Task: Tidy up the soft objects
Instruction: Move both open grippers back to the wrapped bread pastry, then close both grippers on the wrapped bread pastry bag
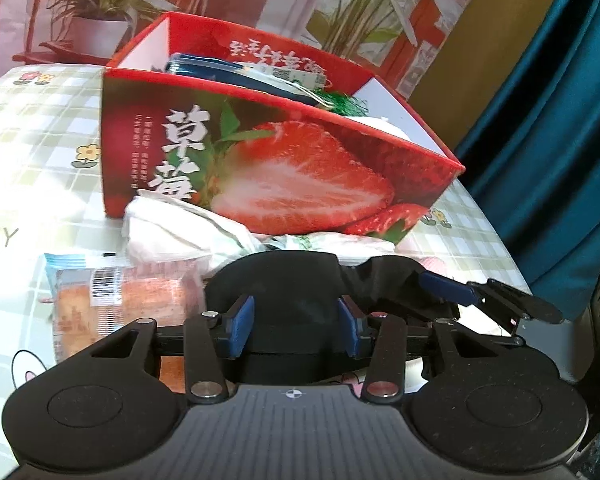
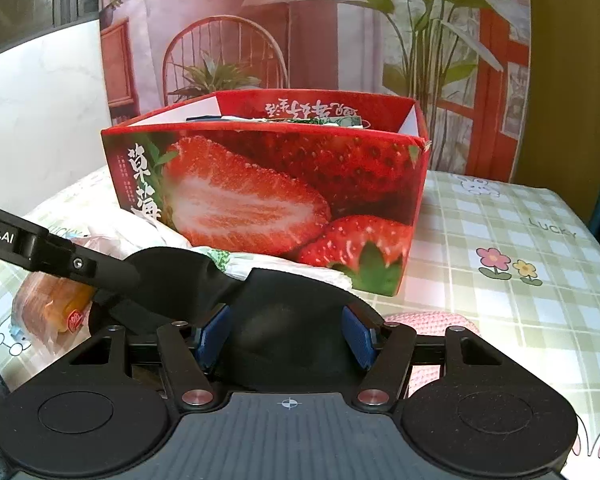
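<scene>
Checked green worktop (image 2: 500,208) with flowers and bunnies, carrying a red cardboard strawberry box (image 1: 300,168). Just in front of the box: soft black cloth eye mask (image 1: 284,280), pinched at one end by left gripper (image 1: 296,328) jaws and at the other by right gripper (image 2: 288,336) jaws. Light, floppy, squashy; best held gently by both ends. Seen well only from left view: dark blue pack (image 1: 204,70) inside box. From right view, little more than the rim.

Checked tablecloth (image 2: 500,216) under strawberry box (image 2: 268,200), crumpled wrappers (image 1: 168,228), packaged bread (image 1: 124,300).
</scene>
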Demonstrator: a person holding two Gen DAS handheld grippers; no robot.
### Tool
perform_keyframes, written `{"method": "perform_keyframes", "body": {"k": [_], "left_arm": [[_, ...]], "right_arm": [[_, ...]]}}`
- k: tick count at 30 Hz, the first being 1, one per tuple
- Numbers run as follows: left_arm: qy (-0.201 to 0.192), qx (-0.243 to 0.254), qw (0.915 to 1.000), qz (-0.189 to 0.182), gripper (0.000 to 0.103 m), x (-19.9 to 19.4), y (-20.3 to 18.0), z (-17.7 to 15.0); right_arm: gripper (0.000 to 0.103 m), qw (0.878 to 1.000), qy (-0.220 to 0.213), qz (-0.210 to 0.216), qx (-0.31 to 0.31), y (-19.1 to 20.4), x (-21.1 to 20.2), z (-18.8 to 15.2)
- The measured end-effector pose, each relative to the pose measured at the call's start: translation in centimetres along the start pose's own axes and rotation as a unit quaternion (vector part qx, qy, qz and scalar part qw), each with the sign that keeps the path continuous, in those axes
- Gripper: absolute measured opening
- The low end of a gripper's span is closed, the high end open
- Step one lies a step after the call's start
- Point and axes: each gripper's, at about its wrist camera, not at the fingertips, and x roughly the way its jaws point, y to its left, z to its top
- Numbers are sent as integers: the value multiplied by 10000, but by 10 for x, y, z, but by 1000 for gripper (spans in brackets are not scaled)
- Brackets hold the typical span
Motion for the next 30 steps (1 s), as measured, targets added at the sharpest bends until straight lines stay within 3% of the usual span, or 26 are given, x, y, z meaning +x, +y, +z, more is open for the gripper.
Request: {"method": "perform_keyframes", "body": {"k": [10, 18, 23, 25, 30], "left_arm": [[-359, -124, 9980, 512, 48, -30, 17, 16], [-147, -435, 9934, 1053, 49, -57, 65, 6], [37, -892, 9932, 743, 49, -55, 87, 6], [167, -875, 9948, 496, 49, -48, 88, 7], [227, -704, 9962, 453, 49, -39, 78, 7]], "right_arm": [[59, 10000, -44, 35, -42, 3, -3, 1], [60, 9981, 15, 475, -389, 27, -4, 12], [61, 9904, 148, 1022, -919, 58, 4, 21], [62, 9861, 209, 1185, -1145, 72, 5, 23], [63, 9757, 364, 1485, -1569, 97, 8, 21]]}}
